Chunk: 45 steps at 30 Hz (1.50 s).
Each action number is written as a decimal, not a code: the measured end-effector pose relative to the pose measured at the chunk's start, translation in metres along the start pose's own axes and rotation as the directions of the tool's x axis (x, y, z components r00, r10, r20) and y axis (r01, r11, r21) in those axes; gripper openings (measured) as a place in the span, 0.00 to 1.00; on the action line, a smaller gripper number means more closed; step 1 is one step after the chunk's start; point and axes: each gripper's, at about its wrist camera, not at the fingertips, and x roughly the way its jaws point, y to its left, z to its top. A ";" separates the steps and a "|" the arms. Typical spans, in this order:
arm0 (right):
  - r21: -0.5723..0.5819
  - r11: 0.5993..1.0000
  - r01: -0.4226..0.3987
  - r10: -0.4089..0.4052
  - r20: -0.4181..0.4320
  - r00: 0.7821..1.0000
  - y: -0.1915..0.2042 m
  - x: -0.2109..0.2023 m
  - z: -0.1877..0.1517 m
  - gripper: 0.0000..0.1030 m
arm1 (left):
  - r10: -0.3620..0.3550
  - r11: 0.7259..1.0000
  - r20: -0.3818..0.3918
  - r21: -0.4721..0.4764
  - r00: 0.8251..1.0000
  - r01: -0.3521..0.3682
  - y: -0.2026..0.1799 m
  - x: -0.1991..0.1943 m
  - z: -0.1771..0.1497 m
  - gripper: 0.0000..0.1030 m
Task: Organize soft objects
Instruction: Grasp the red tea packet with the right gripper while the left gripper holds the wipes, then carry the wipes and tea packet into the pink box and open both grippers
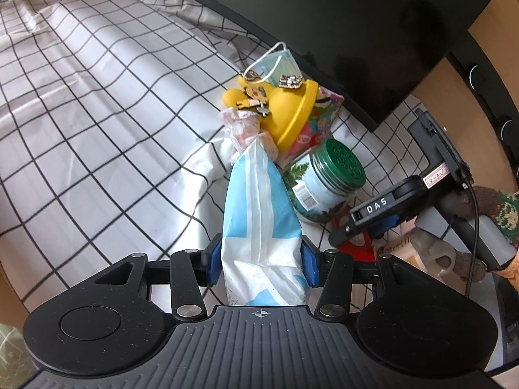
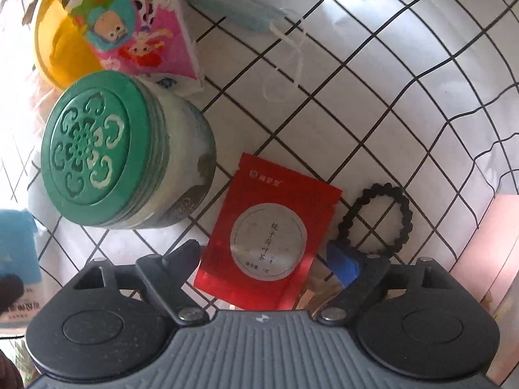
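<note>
My left gripper (image 1: pixel 261 259) is shut on a blue and white soft tissue pack (image 1: pixel 259 214), held above the checked cloth (image 1: pixel 97 113). Ahead of it lie a pink wrapped packet (image 1: pixel 243 129), a yellow rubber shoe (image 1: pixel 285 107) with charms and a blue face mask (image 1: pixel 279 64). My right gripper (image 2: pixel 269 259) hovers open over a red tea sachet (image 2: pixel 269 230); its jaws stand apart at either side of the sachet. The mask also shows in the right wrist view (image 2: pixel 233 9). A black hair tie (image 2: pixel 376 217) lies right of the sachet.
A green-lidded jar (image 1: pixel 327 178) (image 2: pixel 107 159) stands beside a colourful cartoon packet (image 2: pixel 136 22). A dark monitor (image 1: pixel 340 26) stands behind the pile. The right gripper (image 1: pixel 389 207) shows in the left view, with a brown plush toy (image 1: pixel 486 201) behind it. A pink box (image 2: pixel 496 275) is at right.
</note>
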 end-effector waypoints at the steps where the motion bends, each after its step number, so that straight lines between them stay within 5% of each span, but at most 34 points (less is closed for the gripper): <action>1: -0.015 1.000 0.000 0.000 0.011 1.000 0.001 -0.002 -0.001 0.76 | -0.001 1.000 -0.005 -0.001 1.000 0.001 0.000 0.001 -0.001 0.50; 2: -0.034 0.999 0.000 0.001 0.023 1.000 -0.001 -0.004 -0.004 0.67 | -0.002 1.000 -0.009 -0.002 1.000 0.001 0.000 0.001 -0.002 0.50; 7: -0.058 0.998 -0.001 0.003 0.025 1.000 0.004 -0.014 -0.014 0.55 | -0.001 1.000 -0.016 -0.010 1.000 0.001 0.000 0.002 -0.005 0.50; 18: -0.046 0.998 -0.035 0.041 0.140 0.989 -0.005 -0.077 -0.054 0.55 | 0.010 1.000 0.016 0.026 1.000 -0.011 -0.011 -0.011 0.018 0.50; 21: -0.048 0.997 -0.060 0.070 0.225 0.972 -0.007 -0.121 -0.068 0.55 | 0.020 0.996 0.055 0.086 0.998 -0.025 -0.026 -0.025 0.040 0.51; 26: -0.054 0.995 -0.086 0.101 0.411 0.906 -0.016 -0.198 -0.094 0.55 | -0.037 0.971 0.112 0.237 0.993 0.010 -0.077 -0.049 0.076 0.51; 30: -0.005 0.997 -0.078 0.068 0.535 0.842 -0.037 -0.254 -0.136 0.55 | -0.125 0.926 0.116 0.371 0.985 0.074 -0.135 -0.053 0.092 0.51; 35: 0.119 0.991 -0.058 -0.029 0.622 0.783 -0.073 -0.291 -0.203 0.55 | -0.267 0.833 0.023 0.508 0.963 0.219 -0.213 -0.036 0.085 0.51; 45: 0.378 0.922 -0.088 -0.181 0.618 0.765 -0.136 -0.286 -0.310 0.55 | -0.394 0.633 -0.254 0.622 0.883 0.461 -0.331 0.019 0.026 0.51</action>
